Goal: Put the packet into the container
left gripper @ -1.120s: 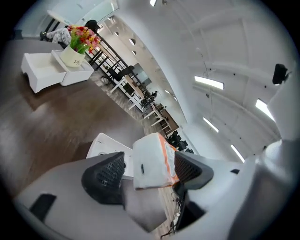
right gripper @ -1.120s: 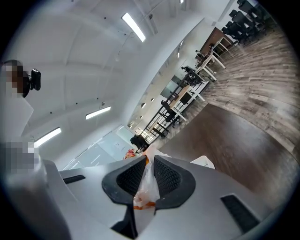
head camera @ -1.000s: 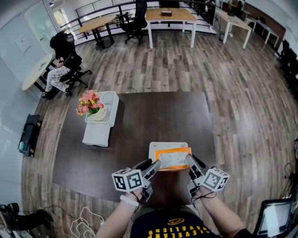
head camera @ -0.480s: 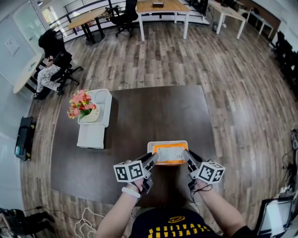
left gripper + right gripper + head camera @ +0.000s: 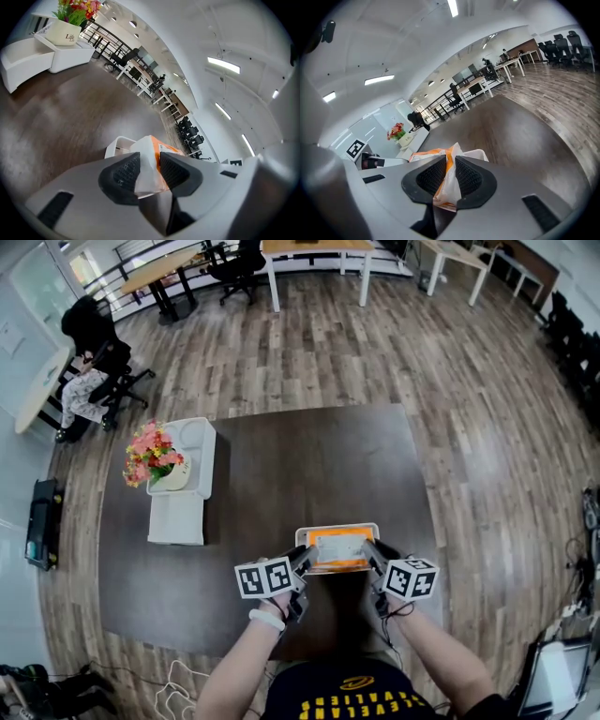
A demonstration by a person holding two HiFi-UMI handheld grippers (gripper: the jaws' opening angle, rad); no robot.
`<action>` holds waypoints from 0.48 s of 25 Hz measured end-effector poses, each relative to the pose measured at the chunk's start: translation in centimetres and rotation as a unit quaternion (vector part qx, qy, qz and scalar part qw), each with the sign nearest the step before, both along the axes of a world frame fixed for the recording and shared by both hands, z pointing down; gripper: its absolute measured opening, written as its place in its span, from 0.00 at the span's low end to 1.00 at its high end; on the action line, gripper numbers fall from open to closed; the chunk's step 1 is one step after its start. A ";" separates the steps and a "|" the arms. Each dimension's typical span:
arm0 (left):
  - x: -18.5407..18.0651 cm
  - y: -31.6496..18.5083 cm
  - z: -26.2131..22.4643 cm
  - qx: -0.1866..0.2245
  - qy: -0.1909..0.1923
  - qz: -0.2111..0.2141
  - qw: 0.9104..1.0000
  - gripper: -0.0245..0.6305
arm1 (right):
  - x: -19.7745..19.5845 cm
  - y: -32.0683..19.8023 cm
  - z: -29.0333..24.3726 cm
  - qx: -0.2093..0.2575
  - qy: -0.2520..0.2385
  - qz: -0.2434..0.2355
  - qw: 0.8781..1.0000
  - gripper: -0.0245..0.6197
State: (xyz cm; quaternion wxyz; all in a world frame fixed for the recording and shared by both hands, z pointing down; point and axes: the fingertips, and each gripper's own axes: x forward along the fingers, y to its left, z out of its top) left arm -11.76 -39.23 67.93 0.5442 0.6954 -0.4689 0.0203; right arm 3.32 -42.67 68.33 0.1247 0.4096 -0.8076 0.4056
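The packet [image 5: 339,547] is thin, crinkly plastic film, glossy orange and white. My right gripper [image 5: 368,549] has a smooth, matt grey plastic shell, and its black pads [image 5: 466,177] are finely ribbed and look rubbery. The container [image 5: 337,527] is smooth white plastic. The table [image 5: 309,465] is dark and matt. The floor [image 5: 469,427] shows wood-grain planks with a slight sheen.

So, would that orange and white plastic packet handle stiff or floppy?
Probably floppy: the packet has thin film that crumples where the right tongs pinch it. Likely light too: from above it looks flat and thin.
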 end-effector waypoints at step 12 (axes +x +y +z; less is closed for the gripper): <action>0.2 -0.1 2.8 -0.043 -0.036 0.030 0.998 0.24 | -0.3 0.2 3.3 -0.033 0.109 -0.025 0.993 0.14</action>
